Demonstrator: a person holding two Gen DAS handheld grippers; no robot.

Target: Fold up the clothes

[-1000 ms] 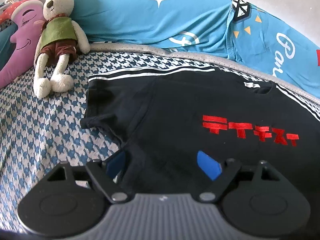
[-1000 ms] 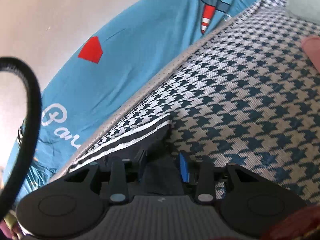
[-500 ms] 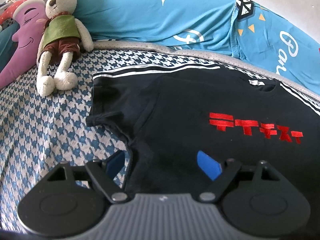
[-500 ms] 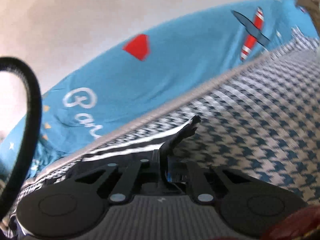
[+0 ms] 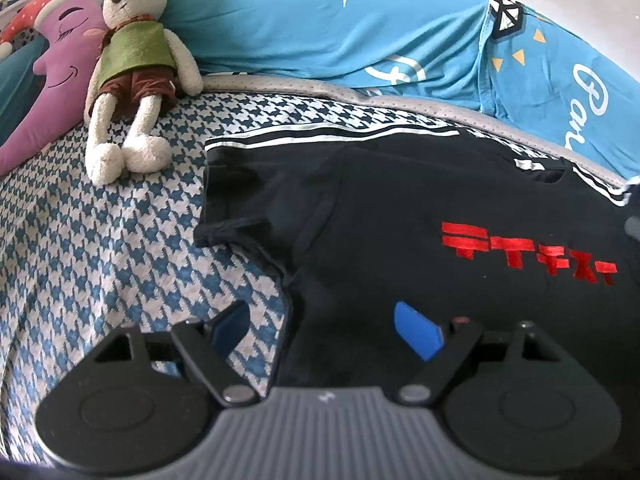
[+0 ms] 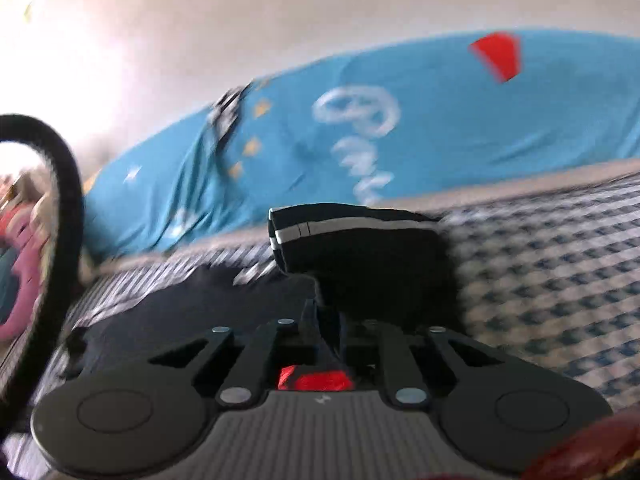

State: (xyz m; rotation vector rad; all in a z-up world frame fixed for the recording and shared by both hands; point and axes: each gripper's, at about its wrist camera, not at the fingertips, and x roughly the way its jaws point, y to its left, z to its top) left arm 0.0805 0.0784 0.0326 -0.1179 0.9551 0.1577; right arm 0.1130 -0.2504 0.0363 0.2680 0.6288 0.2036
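A black T-shirt (image 5: 400, 208) with red lettering and white shoulder stripes lies flat on the houndstooth bedspread (image 5: 100, 240). In the left wrist view my left gripper (image 5: 324, 330) hovers open over the shirt's left side seam below the armpit, blue pads spread, holding nothing. In the right wrist view my right gripper (image 6: 328, 332) is shut on the shirt's striped sleeve (image 6: 360, 248), which is lifted off the bed and stands up in front of the fingers. This view is blurred by motion.
A plush rabbit (image 5: 132, 60) and a purple moon cushion (image 5: 52, 80) rest at the back left of the bed. A blue patterned quilt (image 5: 340, 28) runs along the wall behind the shirt. A black cable (image 6: 60, 200) loops at the left of the right wrist view.
My right gripper has shut on the sleeve, lifted it off the bed and swung leftward. My left gripper has drifted slightly left and stays open.
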